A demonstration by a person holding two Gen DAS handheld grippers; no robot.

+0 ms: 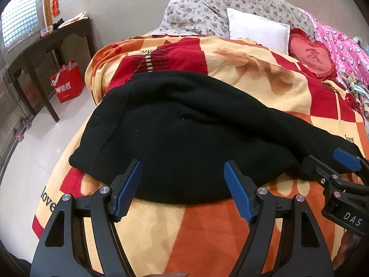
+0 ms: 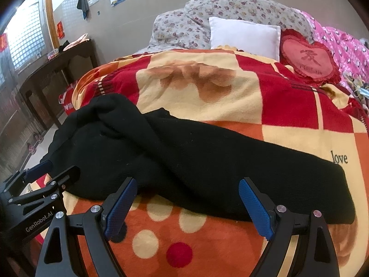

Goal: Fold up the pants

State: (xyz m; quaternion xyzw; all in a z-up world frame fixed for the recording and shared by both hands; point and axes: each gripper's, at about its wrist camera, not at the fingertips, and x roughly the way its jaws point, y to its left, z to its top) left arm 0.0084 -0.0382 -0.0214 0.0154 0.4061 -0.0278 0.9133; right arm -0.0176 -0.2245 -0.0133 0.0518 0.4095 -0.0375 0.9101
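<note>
Black pants (image 1: 184,127) lie across a red, orange and cream blanket (image 1: 207,230) on a bed. Their wide part is at the left, and the legs (image 2: 230,168) run to the right, one laid over the other. My left gripper (image 1: 183,166) is open, its blue pads just above the near edge of the wide part, holding nothing. My right gripper (image 2: 188,183) is open too, at the near edge of the legs, with no cloth between its fingers. Each gripper shows in the other's view: the right one (image 1: 327,159) at the right edge, the left one (image 2: 53,168) at the left edge.
A white pillow (image 1: 258,30), floral pillows (image 1: 196,11) and a red heart cushion (image 1: 311,55) lie at the head of the bed. A pink quilt (image 1: 346,46) is at the far right. Left of the bed stand a dark wooden table (image 1: 46,43) and a red bag (image 1: 68,82) on the tile floor.
</note>
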